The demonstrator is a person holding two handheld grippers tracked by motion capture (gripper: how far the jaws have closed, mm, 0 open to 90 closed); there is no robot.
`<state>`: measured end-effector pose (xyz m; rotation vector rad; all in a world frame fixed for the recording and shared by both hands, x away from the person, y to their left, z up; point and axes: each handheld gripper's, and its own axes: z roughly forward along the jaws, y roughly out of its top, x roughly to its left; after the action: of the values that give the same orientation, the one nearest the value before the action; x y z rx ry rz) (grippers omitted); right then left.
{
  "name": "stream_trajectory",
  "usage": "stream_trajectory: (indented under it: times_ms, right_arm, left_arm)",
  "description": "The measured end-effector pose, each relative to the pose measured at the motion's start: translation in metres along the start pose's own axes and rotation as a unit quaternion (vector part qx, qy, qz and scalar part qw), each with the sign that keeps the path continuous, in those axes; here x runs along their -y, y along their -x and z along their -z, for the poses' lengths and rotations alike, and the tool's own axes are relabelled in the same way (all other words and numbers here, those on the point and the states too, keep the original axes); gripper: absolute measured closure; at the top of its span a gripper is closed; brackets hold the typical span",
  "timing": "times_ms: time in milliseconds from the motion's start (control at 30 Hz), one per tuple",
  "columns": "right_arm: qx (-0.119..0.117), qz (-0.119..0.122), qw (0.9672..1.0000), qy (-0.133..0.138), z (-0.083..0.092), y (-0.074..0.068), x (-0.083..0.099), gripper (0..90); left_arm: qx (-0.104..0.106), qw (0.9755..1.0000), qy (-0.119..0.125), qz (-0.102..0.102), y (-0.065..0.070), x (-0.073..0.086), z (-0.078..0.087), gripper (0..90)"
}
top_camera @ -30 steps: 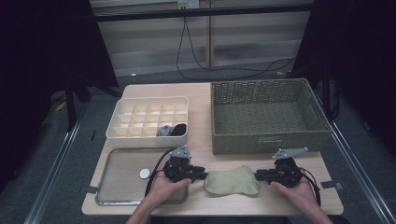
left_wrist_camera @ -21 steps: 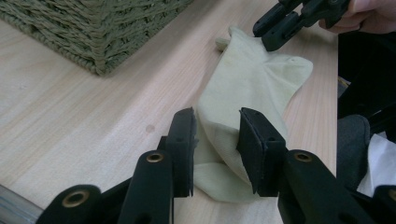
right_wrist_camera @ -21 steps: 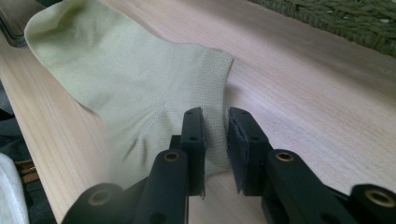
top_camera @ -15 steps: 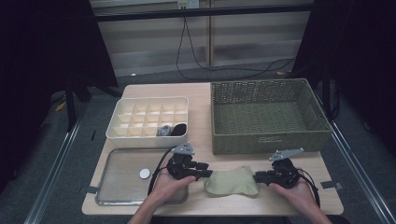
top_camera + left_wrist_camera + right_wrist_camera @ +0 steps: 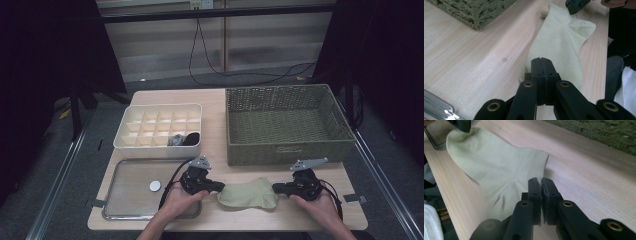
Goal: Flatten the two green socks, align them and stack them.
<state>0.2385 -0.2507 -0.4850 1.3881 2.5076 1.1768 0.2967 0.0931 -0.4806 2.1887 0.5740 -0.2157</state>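
A pale green sock (image 5: 248, 193) lies flat and slightly rumpled, stretched left to right, on the table's near edge.

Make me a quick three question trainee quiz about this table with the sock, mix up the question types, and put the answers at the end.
1. True or false: the pale green sock lies inside the wicker basket.
2. Which container holds dark items? A) the white divided organizer B) the metal tray C) the wicker basket
3. Fill in: the left tongs and right tongs each sit at one ____ of the sock.

Key:
1. False. It lies flat on the wooden table in front of the basket.
2. A. The tray holds a small white disc.
3. End. Both are closed there; whether they pinch fabric is hard to tell.
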Motion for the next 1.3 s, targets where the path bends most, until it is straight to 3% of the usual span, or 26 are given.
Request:
stream_trajectory:
  times_ms: [100, 467, 567, 633, 833, 933, 1033, 1300]
  right_arm:
    - [-0.003, -0.003, 1.0, 0.006, 0.003, 0.0, -0.002, 86.8]
    - [-0.017, -0.005, 0.9995, 0.025, 0.01, 0.001, -0.008, 87.1]
    - [-0.02, -0.006, 0.9994, 0.028, 0.012, 0.002, -0.009, 87.1]
    - [-0.023, -0.01, 0.9992, 0.03, 0.014, 0.003, -0.009, 87.1]
    - [-0.026, -0.012, 0.9991, 0.031, 0.019, 0.006, -0.007, 87.1]
    - [-0.03, -0.011, 0.9993, 0.021, 0.016, 0.008, -0.006, 87.0]
    - [-0.026, -0.005, 0.9996, 0.012, 0.011, 0.01, -0.006, 86.8]
    - [-0.014, 0.003, 0.9999, -0.001, 0.002, 0.01, -0.006, 82.0]
  left_arm:
    - [0.005, 0.9999, 0.001, -0.014, 0.005, 0.0, 0.004, 90.0]
    - [0.013, 0.9996, 0.018, -0.018, 0.015, 0.003, 0.015, 90.0]
    - [0.011, 0.9997, 0.018, -0.014, 0.015, 0.003, 0.016, 90.0]
    - [0.015, 0.9996, 0.022, -0.001, 0.017, 0.003, 0.017, 90.0]
    - [0.015, 0.9997, 0.017, 0.004, 0.017, 0.006, 0.016, 90.0]
    - [0.0, 1.0, 0.0, -0.006, 0.019, 0.009, 0.013, 90.0]
    - [-0.012, 0.9999, -0.006, -0.001, 0.019, 0.012, 0.009, 90.0]
    - [-0.018, 0.9998, -0.007, -0.001, 0.016, 0.013, 0.005, 90.0]
